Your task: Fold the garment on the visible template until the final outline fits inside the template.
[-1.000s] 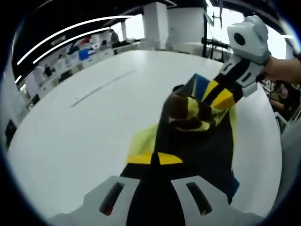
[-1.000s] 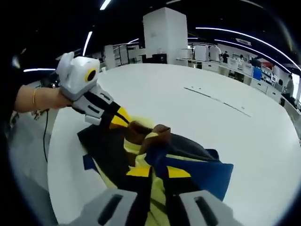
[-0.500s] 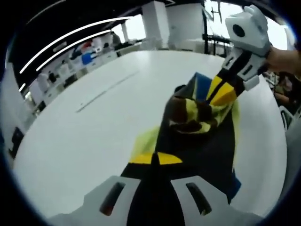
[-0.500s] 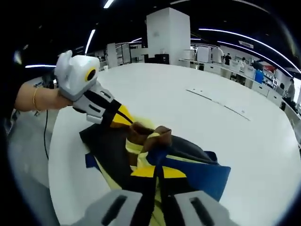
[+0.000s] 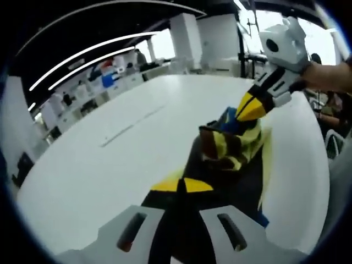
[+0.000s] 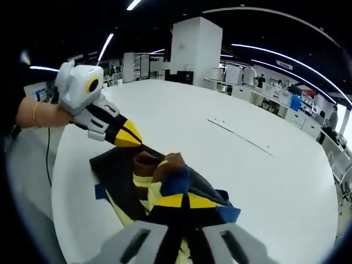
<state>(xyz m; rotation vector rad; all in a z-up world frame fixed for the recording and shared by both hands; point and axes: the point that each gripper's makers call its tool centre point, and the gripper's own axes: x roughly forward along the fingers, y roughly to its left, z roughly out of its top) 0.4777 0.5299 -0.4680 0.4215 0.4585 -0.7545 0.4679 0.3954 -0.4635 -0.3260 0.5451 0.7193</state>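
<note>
We've got both grippers, left gripper [image 5: 177, 186] & right gripper [image 6: 184, 201], clamped on the garment [image 5: 234, 146], bunched mid-fold over the white surface [image 5: 110, 165]. Next, we reckon: lay it flat, check vs template.

Likely open-plan office: desk rows [image 6: 264, 99], ceiling light strips [image 5: 82, 55].

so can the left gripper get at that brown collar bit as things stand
Probably not at once: the left gripper is shut on the garment, so it would have to let go. The brown collar itself lies uncovered on top, between both grippers.
</note>
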